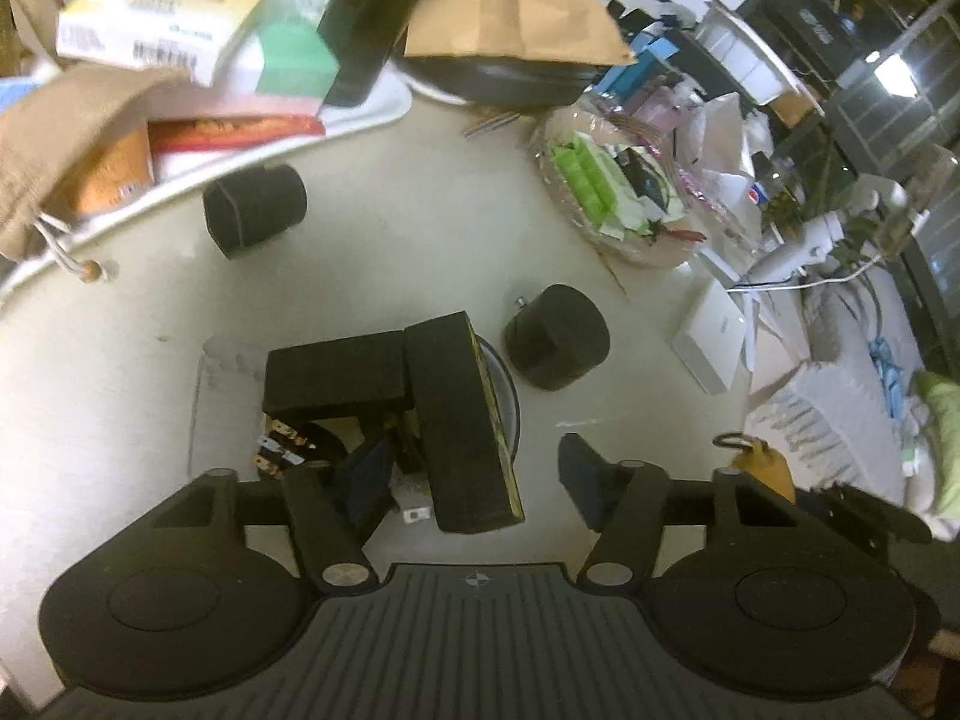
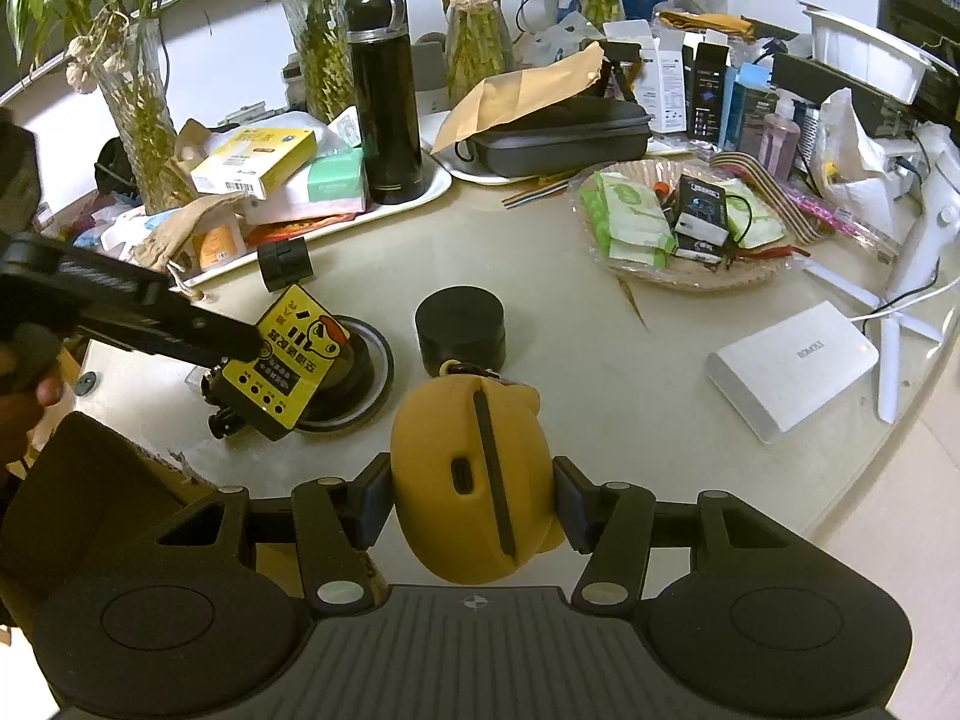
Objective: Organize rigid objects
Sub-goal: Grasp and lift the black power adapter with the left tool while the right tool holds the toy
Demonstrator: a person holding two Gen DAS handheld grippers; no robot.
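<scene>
A black box-shaped device with a yellow printed face (image 1: 468,420) (image 2: 282,360) leans on a round black disc (image 2: 360,372) on the pale table (image 1: 390,180). My left gripper (image 1: 474,480) straddles it, open, with a gap between each pad and the device. In the right wrist view its dark finger (image 2: 228,348) reaches over the yellow face. My right gripper (image 2: 474,498) is shut on a rounded yellow case (image 2: 462,480), both pads pressed to its sides. That case also shows at the left wrist view's right edge (image 1: 768,468). A black cylinder (image 1: 558,336) (image 2: 461,330) stands just beyond.
A smaller black cylinder (image 2: 285,264) lies by a white tray (image 2: 432,186) that bears boxes and a black flask (image 2: 384,96). A basket of packets (image 2: 678,222), a black zip case (image 2: 558,138) and a white power bank (image 2: 792,360) fill the right side. The table edge curves at right.
</scene>
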